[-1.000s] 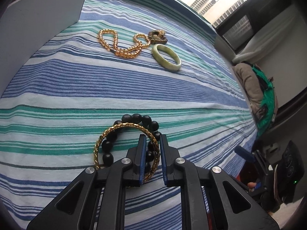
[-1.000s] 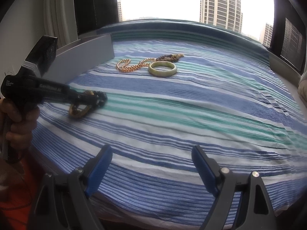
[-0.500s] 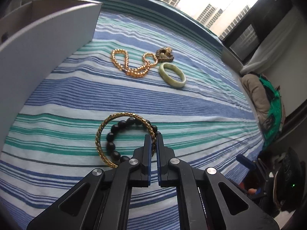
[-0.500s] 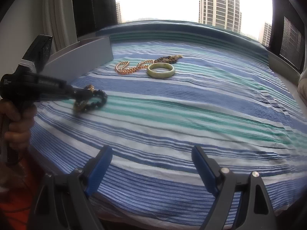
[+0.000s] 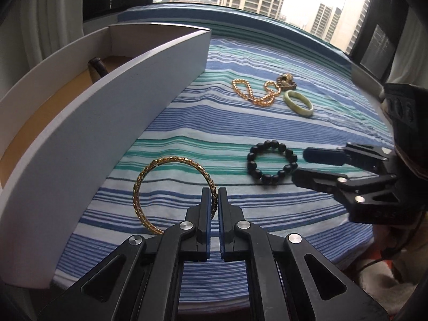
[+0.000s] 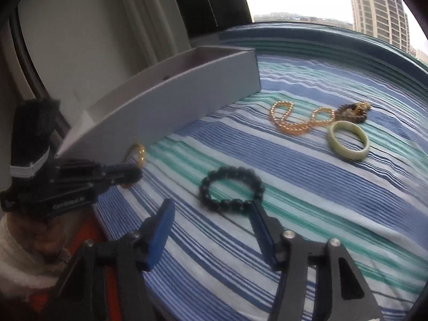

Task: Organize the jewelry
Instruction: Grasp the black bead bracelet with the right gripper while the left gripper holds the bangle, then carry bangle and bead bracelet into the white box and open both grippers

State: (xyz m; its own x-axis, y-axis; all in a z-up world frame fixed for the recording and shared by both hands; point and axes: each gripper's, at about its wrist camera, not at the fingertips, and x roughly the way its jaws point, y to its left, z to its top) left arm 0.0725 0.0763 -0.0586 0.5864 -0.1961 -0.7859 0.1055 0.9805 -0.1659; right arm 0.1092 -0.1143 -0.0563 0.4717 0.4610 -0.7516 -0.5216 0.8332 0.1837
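My left gripper (image 5: 214, 195) is shut on a gold bangle (image 5: 149, 171) and holds it upright above the striped cloth, next to the grey box (image 5: 107, 112). A black bead bracelet (image 5: 272, 161) lies on the cloth to the right. My right gripper (image 6: 211, 214) is open, just in front of the black bead bracelet (image 6: 231, 190); it shows at the right of the left wrist view (image 5: 302, 165). Farther back lie a gold bead chain (image 5: 254, 93), a brown bead piece (image 5: 287, 80) and a pale green bangle (image 5: 298, 103).
The open grey box (image 6: 171, 99) stands along the left of the bed and holds a dark item (image 5: 97, 68). The striped blue and green cloth (image 5: 240, 131) covers the bed. Windows with curtains lie beyond.
My left gripper has lifted the gold bangle off the black bead bracelet and carried it left toward the box. My right gripper has moved in close to the black bracelet.
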